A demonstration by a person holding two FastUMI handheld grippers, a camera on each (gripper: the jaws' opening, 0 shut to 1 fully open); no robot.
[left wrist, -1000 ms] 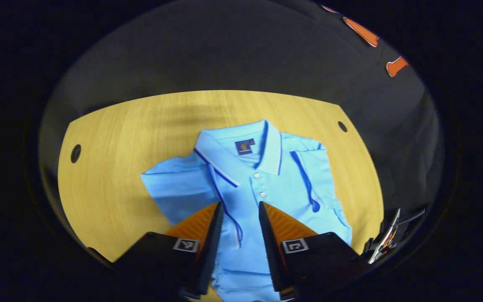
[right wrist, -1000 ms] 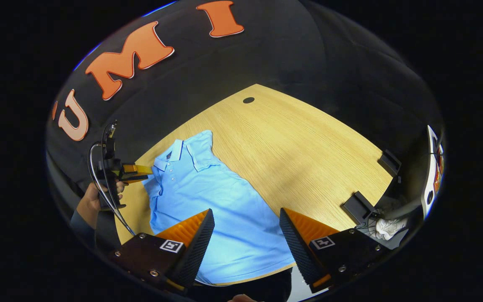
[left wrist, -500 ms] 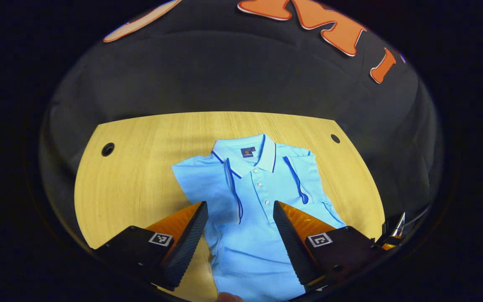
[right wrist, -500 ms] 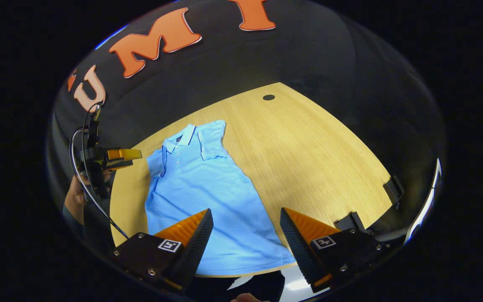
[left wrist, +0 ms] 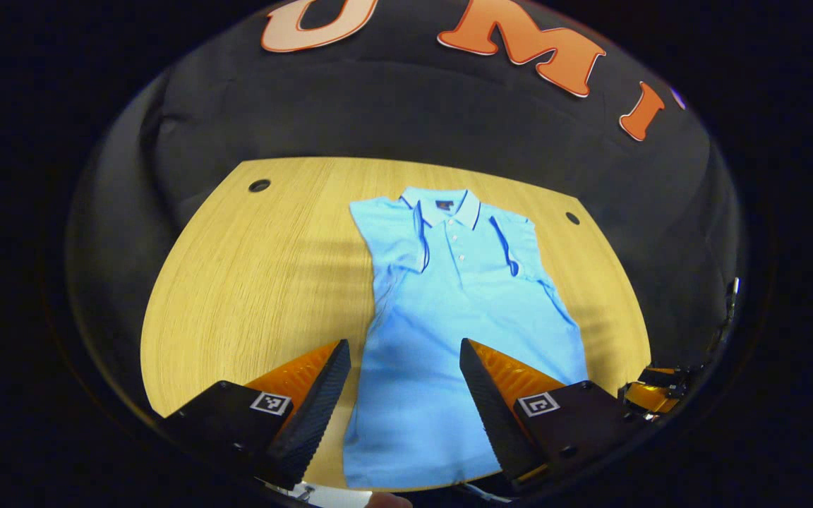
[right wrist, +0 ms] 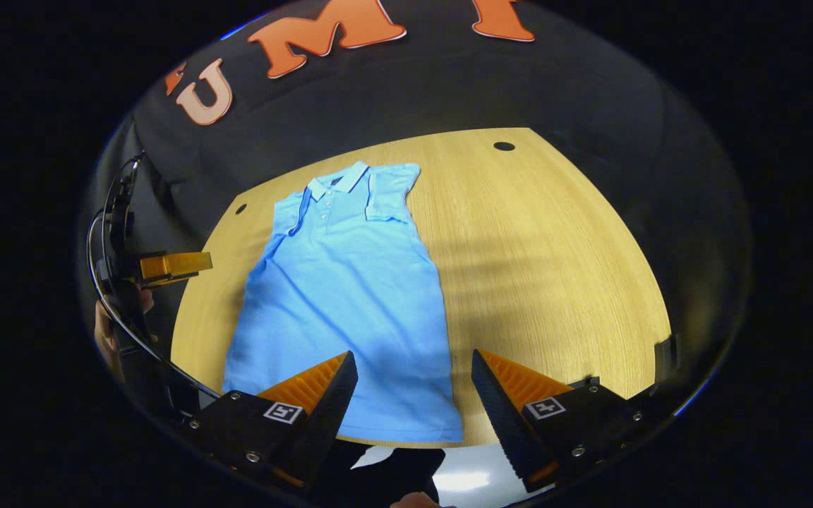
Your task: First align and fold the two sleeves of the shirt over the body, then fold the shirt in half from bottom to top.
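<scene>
Sleeves already lie folded over the shirt (left wrist: 463,310) in the left gripper view; the left gripper (left wrist: 404,367) hangs wide open and empty above its hem. In the right gripper view, the right gripper (right wrist: 413,377) gapes empty by the hem; both should probably pinch hem corners evenly, lifting toward the collar (right wrist: 336,185).

My left gripper (left wrist: 404,353) hangs in the air with its two fingers spread wide apart and nothing between them. My right gripper (right wrist: 413,363) hangs likewise, fingers parted, gripping nothing. A hand (right wrist: 106,331) holds the left gripper from behind.
</scene>
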